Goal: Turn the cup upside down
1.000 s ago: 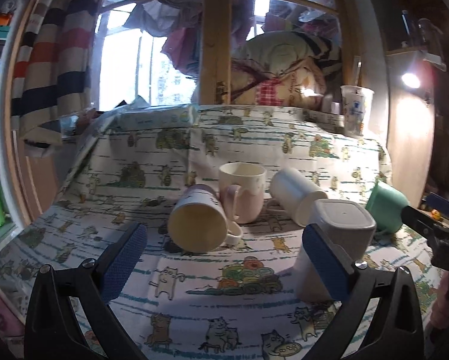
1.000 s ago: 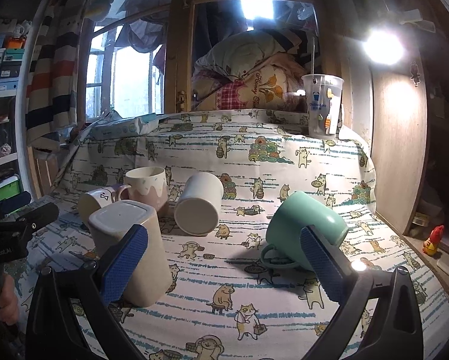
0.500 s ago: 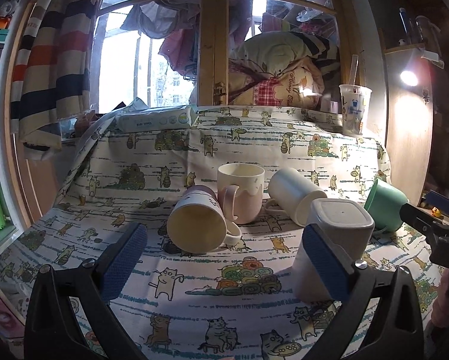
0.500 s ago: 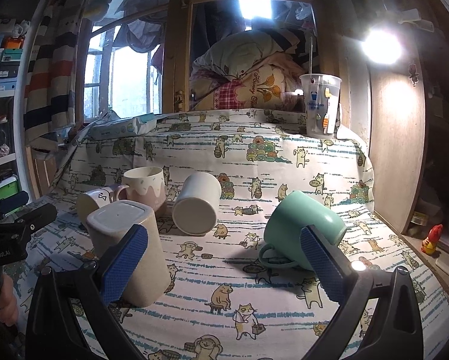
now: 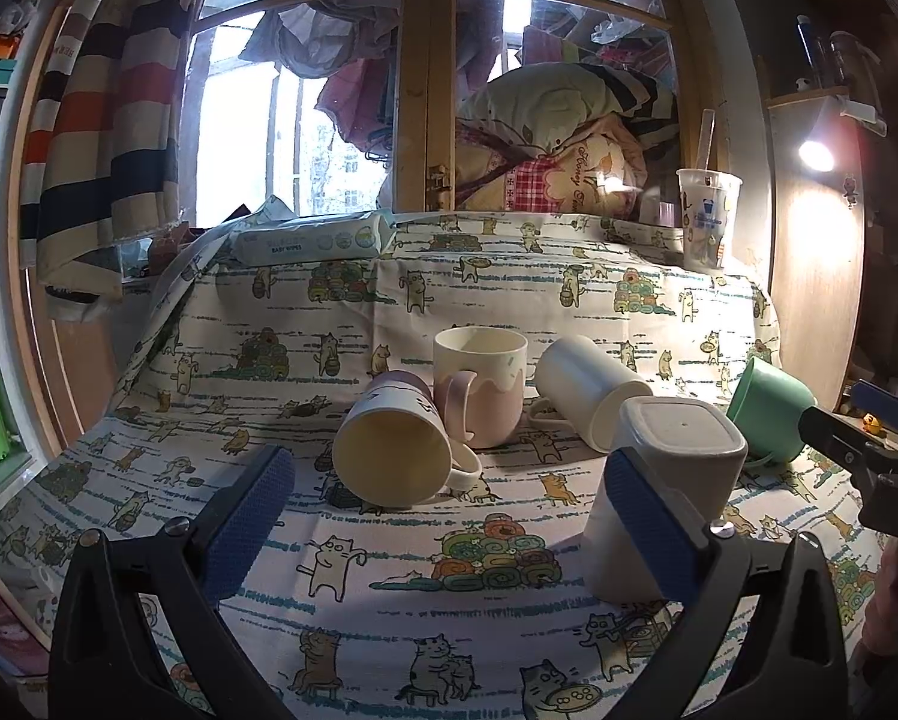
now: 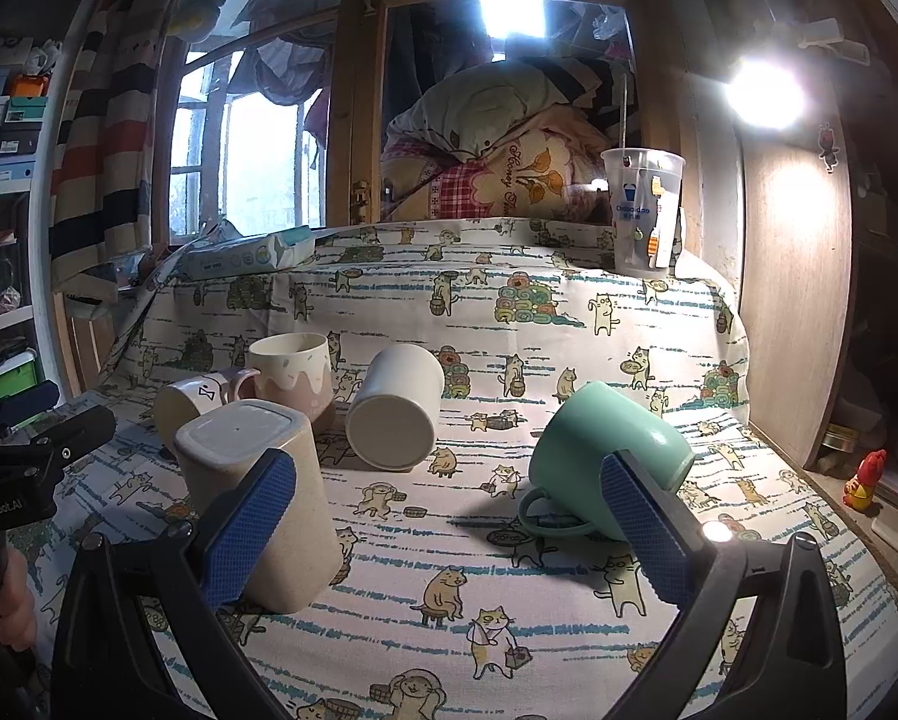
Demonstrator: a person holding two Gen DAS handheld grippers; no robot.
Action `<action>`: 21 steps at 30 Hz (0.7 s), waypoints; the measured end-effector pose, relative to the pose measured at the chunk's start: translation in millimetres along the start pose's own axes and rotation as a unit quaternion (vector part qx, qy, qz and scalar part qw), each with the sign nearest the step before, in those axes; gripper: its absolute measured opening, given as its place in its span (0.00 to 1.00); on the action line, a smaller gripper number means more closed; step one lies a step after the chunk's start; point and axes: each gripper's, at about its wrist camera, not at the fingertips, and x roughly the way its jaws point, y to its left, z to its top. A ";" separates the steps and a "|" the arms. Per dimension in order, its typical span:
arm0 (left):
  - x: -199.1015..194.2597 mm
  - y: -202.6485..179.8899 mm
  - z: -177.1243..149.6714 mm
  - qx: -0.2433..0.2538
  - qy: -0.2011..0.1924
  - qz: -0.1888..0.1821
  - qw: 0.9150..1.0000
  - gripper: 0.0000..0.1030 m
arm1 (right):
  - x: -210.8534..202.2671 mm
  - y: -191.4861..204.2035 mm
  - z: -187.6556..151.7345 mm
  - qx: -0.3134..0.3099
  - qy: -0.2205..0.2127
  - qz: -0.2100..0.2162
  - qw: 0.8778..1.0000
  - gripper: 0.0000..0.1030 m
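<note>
Several cups sit on a cat-print cloth. A cream mug (image 5: 392, 456) lies on its side, mouth toward me. A pink-and-cream mug (image 5: 478, 387) stands upright behind it. A white cup (image 5: 589, 390) lies on its side. A beige square cup (image 5: 658, 492) stands upside down. A green mug (image 6: 604, 459) lies tilted on its side. My left gripper (image 5: 449, 528) is open and empty, in front of the cream mug. My right gripper (image 6: 449, 528) is open and empty, with the green mug just beyond its right finger.
A clear plastic cup (image 6: 643, 213) stands on the raised back ledge at right. A baby-wipes pack (image 5: 308, 240) lies on the ledge at left. A wooden wall panel (image 6: 793, 300) bounds the right side. Shelves stand at far left.
The left wrist view has tilted slightly, so more of the back ledge and wipes pack shows. The cups have not moved. Both grippers stay open.
</note>
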 end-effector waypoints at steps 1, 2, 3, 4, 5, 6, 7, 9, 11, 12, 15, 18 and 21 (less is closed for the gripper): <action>0.1 -0.4 0.1 0.000 0.000 -0.002 1.000 1.00 | -0.2 0.0 0.1 0.000 0.000 0.000 1.000 1.00; 0.0 -0.9 0.1 0.001 0.001 -0.003 1.000 1.00 | -0.7 -0.1 0.0 0.001 0.000 0.000 1.000 1.00; -0.2 -1.4 0.1 0.002 0.001 -0.004 1.000 1.00 | -0.7 0.1 0.0 0.000 0.000 0.000 1.000 1.00; 0.0 -1.8 0.4 0.002 0.001 -0.004 1.000 1.00 | -0.7 0.1 -0.1 0.000 0.000 0.000 1.000 1.00; 0.2 -1.9 0.3 0.001 0.001 -0.003 1.000 1.00 | -0.8 0.3 -0.2 -0.001 0.000 0.000 1.000 1.00; 0.1 -2.3 0.3 0.001 0.001 -0.003 1.000 1.00 | -0.9 0.0 -0.2 0.000 0.000 0.000 1.000 1.00; 0.2 -2.0 0.3 0.002 0.001 -0.003 1.000 1.00 | -0.8 0.1 -0.1 0.000 0.000 0.000 1.000 1.00; 0.0 -2.5 0.3 0.002 0.001 -0.003 1.000 1.00 | -0.8 0.2 -0.2 0.000 0.000 0.000 1.000 1.00; 0.1 -2.0 0.2 0.001 0.001 -0.003 1.000 1.00 | -0.7 0.2 -0.2 0.000 0.000 -0.001 1.000 1.00; 0.0 -2.4 0.3 0.001 0.001 -0.004 1.000 1.00 | -0.7 0.2 -0.2 0.000 0.000 -0.001 1.000 1.00; 0.1 -2.0 0.1 0.002 0.001 -0.003 1.000 1.00 | -0.6 0.2 -0.2 0.000 0.000 0.000 1.000 1.00; 0.2 -2.0 0.3 0.001 0.001 -0.003 1.000 1.00 | -0.5 0.1 -0.2 0.000 0.000 0.000 1.000 1.00; -0.3 -2.7 0.2 0.002 0.001 -0.004 1.000 1.00 | -0.6 0.0 -0.3 0.000 0.000 0.000 1.000 1.00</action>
